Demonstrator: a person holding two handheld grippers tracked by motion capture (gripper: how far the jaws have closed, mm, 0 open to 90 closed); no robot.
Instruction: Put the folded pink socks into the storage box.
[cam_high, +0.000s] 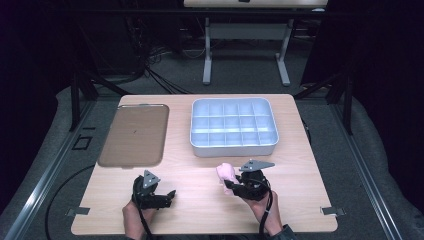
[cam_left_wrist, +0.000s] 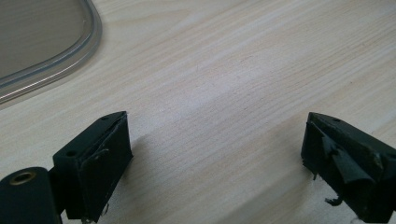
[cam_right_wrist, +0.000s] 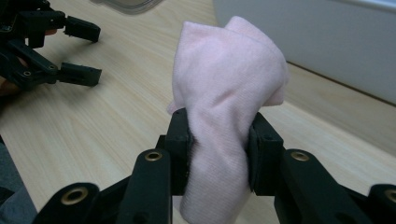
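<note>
Nearest to us, at the front edge of the worktop (cam_high: 200, 210), our two hands come in from below. The left gripper (cam_high: 167, 196) lies low over the bare wood, and in the left gripper view its fingers (cam_left_wrist: 100, 163) stand wide apart, released, with nothing but wood grain between them. The high view cannot show that gap so plainly.

Our right gripper (cam_high: 231, 186) is raised a little off the worktop and points away from us and to the left. Its fingers (cam_right_wrist: 180, 140) are clenched on a pink cloth (cam_right_wrist: 224, 93), which the right gripper view shows as bunched, soft-napped fabric pinched at its waist and bulging above the pads. In the high view it is just a small pink lump (cam_high: 225, 172).

Farther off, the brown tray (cam_high: 134, 135) lies at the left and the pale compartment box (cam_high: 233, 126) at the right, just beyond the cloth.
</note>
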